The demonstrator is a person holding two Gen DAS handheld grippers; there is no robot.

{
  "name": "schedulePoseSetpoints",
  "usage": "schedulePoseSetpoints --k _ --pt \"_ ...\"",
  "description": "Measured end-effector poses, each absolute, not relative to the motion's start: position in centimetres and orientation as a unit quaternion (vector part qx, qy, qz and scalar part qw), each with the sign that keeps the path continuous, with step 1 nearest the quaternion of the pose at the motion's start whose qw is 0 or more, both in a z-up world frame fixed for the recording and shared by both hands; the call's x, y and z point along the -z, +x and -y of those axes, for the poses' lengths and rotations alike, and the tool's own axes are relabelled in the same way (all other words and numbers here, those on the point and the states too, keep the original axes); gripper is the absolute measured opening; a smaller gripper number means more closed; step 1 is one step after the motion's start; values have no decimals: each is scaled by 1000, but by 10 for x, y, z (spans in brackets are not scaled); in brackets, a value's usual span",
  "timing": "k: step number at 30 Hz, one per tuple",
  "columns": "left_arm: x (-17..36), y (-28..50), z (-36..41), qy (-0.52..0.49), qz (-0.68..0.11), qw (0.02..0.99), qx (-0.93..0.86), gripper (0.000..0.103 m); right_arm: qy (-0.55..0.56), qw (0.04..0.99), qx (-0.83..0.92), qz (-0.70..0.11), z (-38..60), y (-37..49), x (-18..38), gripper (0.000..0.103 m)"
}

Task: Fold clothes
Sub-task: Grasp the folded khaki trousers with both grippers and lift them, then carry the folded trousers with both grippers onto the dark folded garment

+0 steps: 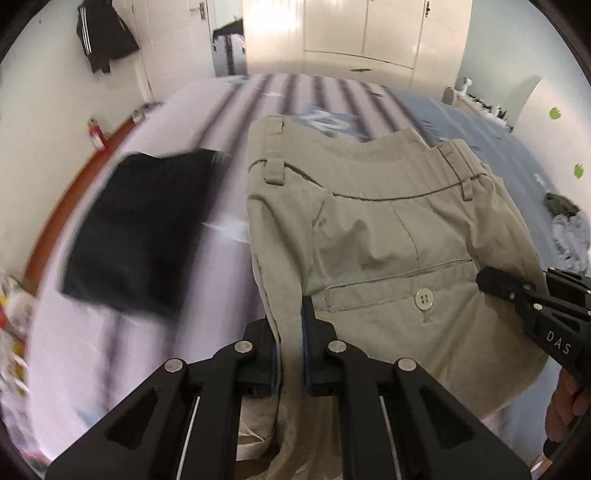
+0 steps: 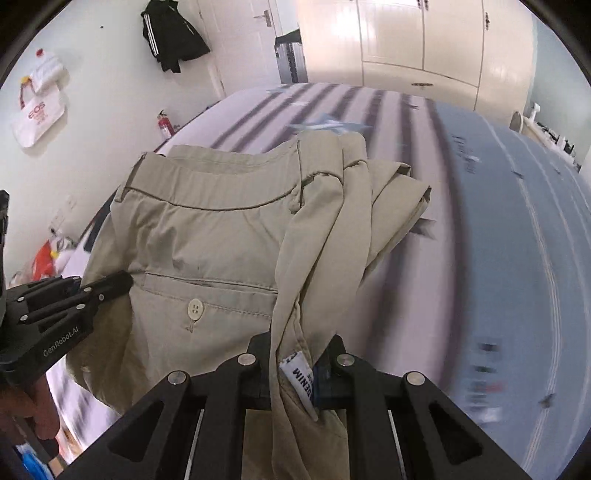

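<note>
Bed (image 1: pixel 177 110): striped cover, a black folded garment (image 1: pixel 144 236) lying on it.
Khaki trousers (image 1: pixel 369 206): held up above the bed — waistband farthest from the cameras.
Left gripper (image 1: pixel 290 354): clamped on trouser fabric.
Right gripper (image 2: pixel 295 373): clamped on fabric beside the label.

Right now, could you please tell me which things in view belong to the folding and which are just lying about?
Part of the job:
- beige cotton trousers, pinched by both tools
- left tool
- right tool
- striped bed cover beneath them
- folded black garment on the bed

Lying about:
- black striped jacket hanging on the wall
- red fire extinguisher
- white tote bag
</note>
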State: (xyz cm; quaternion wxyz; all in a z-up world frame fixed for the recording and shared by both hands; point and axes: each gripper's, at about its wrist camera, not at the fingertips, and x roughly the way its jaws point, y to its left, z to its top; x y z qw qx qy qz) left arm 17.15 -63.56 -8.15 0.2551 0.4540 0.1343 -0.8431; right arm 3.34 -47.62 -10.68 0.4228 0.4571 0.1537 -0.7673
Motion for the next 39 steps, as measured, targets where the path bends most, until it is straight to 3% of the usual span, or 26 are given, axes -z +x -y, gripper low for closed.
schedulePoseSetpoints --k 10,17,27,29,33,39 --pt "74 238 868 465 -95 279 835 6 447 446 765 -123 703 116 104 10" --pt "86 228 951 471 -74 272 836 5 446 439 770 -127 815 112 123 10" --pt "145 208 988 513 -60 258 816 5 501 415 746 -147 849 99 192 17" --pt "146 213 989 510 -66 259 817 10 502 423 741 -140 844 94 193 23" --pt "134 222 1002 495 -49 294 816 35 504 417 745 -127 817 77 182 44" --pt "114 249 1016 488 -31 353 798 36 482 383 773 -154 780 68 156 46"
